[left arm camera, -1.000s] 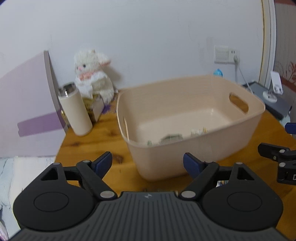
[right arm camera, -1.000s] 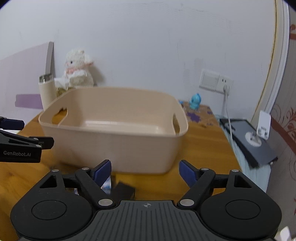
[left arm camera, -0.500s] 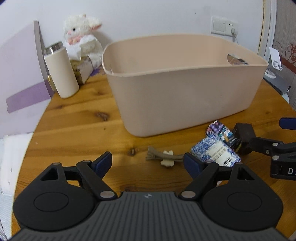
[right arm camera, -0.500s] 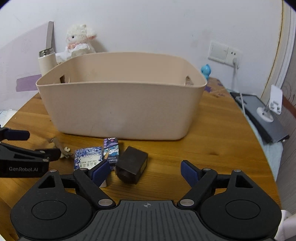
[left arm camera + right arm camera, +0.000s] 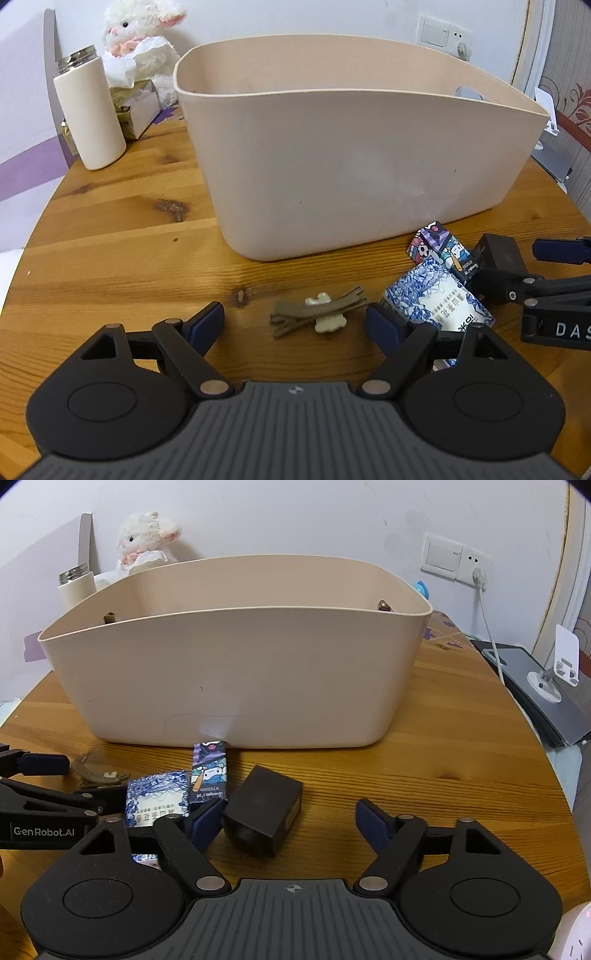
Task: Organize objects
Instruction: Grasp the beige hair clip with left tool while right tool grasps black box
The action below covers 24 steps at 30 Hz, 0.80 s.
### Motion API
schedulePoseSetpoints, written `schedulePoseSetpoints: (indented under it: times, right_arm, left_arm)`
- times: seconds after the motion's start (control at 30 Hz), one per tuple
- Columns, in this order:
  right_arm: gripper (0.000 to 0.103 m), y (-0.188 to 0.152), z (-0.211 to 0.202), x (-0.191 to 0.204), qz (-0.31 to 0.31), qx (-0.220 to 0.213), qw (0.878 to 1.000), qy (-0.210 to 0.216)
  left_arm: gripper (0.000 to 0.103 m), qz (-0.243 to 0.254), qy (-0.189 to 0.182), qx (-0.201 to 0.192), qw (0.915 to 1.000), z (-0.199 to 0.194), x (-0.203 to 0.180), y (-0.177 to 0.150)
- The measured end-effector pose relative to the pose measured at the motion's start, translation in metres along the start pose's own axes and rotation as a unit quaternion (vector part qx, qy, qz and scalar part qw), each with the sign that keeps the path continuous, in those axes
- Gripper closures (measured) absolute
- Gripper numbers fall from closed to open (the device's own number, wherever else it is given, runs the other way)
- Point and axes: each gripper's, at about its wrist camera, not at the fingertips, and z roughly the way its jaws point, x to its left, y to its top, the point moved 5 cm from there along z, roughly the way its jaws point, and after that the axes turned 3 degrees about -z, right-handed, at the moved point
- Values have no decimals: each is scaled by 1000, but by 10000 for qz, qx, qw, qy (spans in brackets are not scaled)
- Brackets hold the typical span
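A beige plastic bin [image 5: 351, 158] [image 5: 236, 672] stands on the round wooden table [image 5: 110, 258]. In front of it lie a brown hair clip [image 5: 317, 314] [image 5: 99, 773], a blue-and-white packet [image 5: 439, 306] [image 5: 157, 799], a small cartoon-print box [image 5: 441, 251] [image 5: 208, 771] and a black box [image 5: 496, 251] [image 5: 266, 808]. My left gripper [image 5: 295, 321] is open just above the table, with the hair clip lying between its fingers, untouched. My right gripper [image 5: 288, 818] has its jaws closing around the black box; the left pad is near it, the right pad is clear of it.
A cream flask [image 5: 90, 114], a tissue box [image 5: 136, 107] and a white plush lamb [image 5: 142, 44] stand behind the bin on the left. At the right, a grey laptop [image 5: 535, 686] with a white phone stand [image 5: 557, 664] lies off the table. A wall socket [image 5: 456, 559] has a cable.
Both grippers have sunk and tipped down from above the bin to the table in front of it. The small objects came into view, and the right jaws have narrowed slightly.
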Motion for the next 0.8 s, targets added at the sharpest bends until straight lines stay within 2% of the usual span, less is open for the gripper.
schedulePoseSetpoints:
  times: [0.07, 0.1, 0.2, 0.27, 0.3, 0.33, 0.37, 0.43, 0.67, 0.7, 0.73, 0.8]
  right_arm:
    - [29, -2, 2, -1, -41, 32, 10000, 43]
    - [34, -2, 3, 0, -82, 58, 9999, 45]
    - [59, -5, 8, 1, -138, 103, 9998, 40]
    - [61, -4, 8, -1, -105, 66, 9999, 48]
    - [63, -3, 9, -1, -108, 73, 9999, 53]
    - [71, -3, 9, -1, -119, 65, 9999, 60]
    - [74, -2, 10, -1, -125, 63, 9999, 72]
    - [74, -2, 9, 0, -144, 43, 9999, 65]
    - [74, -8, 0, -7, -144, -47, 9999, 66]
    - [74, -9, -3, -8, -132, -65, 9999, 69]
    - [74, -9, -7, -10, -107, -103, 9999, 69]
    - [74, -8, -15, -12, -76, -173, 9998, 56]
  left_arm:
    - [24, -26, 2, -31, 10000, 0, 0, 1]
    - [27, -32, 2, -54, 10000, 0, 0, 2]
    - [41, -23, -27, -123, 9999, -2, -1, 3]
    - [55, -17, -56, -163, 9998, -3, -1, 3]
    - [58, -14, -69, -172, 9998, -3, -1, 3]
    - [64, -4, -95, -188, 9998, -3, -1, 4]
    - [67, 1, -105, -192, 9998, -3, -1, 4]
    - [74, 6, -112, -212, 9997, -2, -1, 4]
    - [76, -39, -44, -214, 9998, -5, -2, 2]
    - [77, -25, -33, -251, 9997, -7, -3, 1]
    - [85, -20, -39, -265, 9996, -10, -3, 1]
    - [86, -128, -150, -213, 9996, -14, -2, 0]
